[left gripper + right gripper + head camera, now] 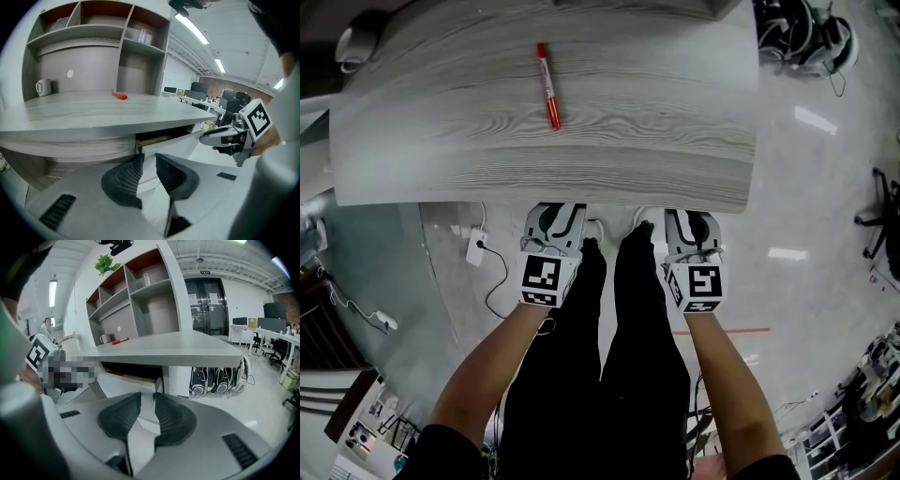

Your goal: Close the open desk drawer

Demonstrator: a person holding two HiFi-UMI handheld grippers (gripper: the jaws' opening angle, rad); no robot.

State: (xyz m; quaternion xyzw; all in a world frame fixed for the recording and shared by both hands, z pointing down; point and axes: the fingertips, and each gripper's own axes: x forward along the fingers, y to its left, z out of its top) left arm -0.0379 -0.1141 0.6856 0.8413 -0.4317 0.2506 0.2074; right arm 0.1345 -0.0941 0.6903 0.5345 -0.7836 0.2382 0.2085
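The drawer (168, 143) sits under the front edge of the desk (628, 141), pulled partly out, so that a dark gap and a strip of its wood-coloured inside show above its white front; in the right gripper view the same drawer (129, 386) shows from the other side, also partly out beneath the desk top. The left gripper (149, 173) points at the drawer front with its two dark ribbed jaws a little apart and nothing clamped between them; only the white front shows through the gap, and whether the tips touch it cannot be told. The right gripper (147, 414) faces the drawer front the same way, its jaws likewise parted and empty. From the head view the left gripper (555, 225) and the right gripper (692, 230) lie side by side just below the near edge of the desk, their tips hidden under it, each with its marker cube facing up and a bare forearm behind it. The person's legs in black trousers (609, 356) stand between the two arms. A red pen (548, 84) lies on the desk top, well back from the edge. At the rear of the desk stands a shelf unit (117, 42), with a white mug (43, 86) on the desk at its foot, and a green plant (105, 263) on its top
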